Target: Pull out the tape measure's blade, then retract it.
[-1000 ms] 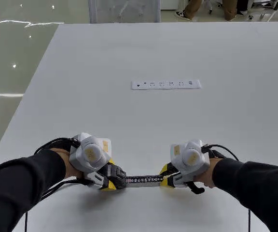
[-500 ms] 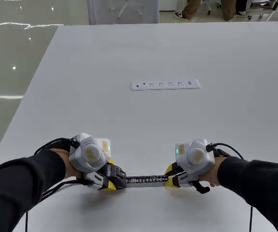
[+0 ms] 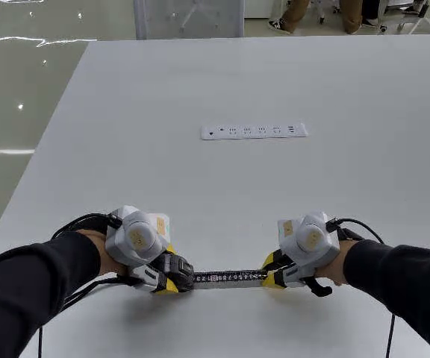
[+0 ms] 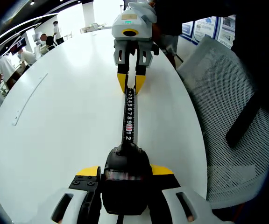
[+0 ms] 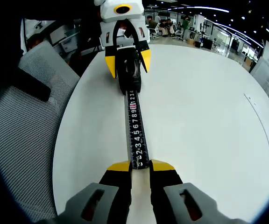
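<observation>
My left gripper (image 3: 172,277) is shut on the black tape measure case (image 4: 126,179) near the table's front edge. From the case the numbered blade (image 3: 228,277) runs right, lying just above the white table (image 3: 222,201). My right gripper (image 3: 271,274) is shut on the blade's end. In the left gripper view the blade (image 4: 130,114) stretches away to the right gripper (image 4: 131,84). In the right gripper view the blade (image 5: 136,130) leads from my right gripper (image 5: 139,168) to the case (image 5: 128,67) between the left gripper's yellow fingertips (image 5: 111,65).
A white power strip (image 3: 254,131) lies flat at the table's middle, well beyond both grippers. Black cables (image 3: 80,224) trail from the hands. A mesh chair (image 4: 228,130) stands close behind the front edge. People stand far off in the room.
My right gripper has moved to the right with the blade's end, so more of the blade shows outside the case. The left gripper and case have stayed put.
</observation>
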Tool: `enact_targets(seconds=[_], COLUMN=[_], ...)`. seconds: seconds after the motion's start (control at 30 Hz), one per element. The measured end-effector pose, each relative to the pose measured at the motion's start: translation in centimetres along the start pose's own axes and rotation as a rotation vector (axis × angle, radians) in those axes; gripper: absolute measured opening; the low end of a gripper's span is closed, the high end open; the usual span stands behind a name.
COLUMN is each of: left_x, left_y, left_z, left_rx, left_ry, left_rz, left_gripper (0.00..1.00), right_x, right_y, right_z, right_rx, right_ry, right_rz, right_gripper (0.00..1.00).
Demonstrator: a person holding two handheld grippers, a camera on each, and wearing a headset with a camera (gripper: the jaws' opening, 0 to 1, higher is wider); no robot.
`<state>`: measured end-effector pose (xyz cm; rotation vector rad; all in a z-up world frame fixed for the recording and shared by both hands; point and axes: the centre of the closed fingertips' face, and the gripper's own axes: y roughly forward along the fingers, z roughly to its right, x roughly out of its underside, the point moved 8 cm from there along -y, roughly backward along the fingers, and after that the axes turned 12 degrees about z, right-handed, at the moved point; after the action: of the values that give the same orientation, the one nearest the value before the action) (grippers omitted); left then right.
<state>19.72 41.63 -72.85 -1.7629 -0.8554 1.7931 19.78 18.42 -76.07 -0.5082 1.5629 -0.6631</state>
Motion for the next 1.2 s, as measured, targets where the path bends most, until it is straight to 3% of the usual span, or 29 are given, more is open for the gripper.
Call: enact_targets(seconds=[1.2], left_x=[0.0], left_y=[0.0], left_z=[0.0], left_rx=[0.002], left_ry=[-0.001], left_rz=[0.002], left_gripper=[0.34], right_x=[1.7], right_y=[-1.9], right_z=[0.1], right_rx=[0.021], right_ry=[0.024], right_rz=[-0.019], right_gripper=[0.09])
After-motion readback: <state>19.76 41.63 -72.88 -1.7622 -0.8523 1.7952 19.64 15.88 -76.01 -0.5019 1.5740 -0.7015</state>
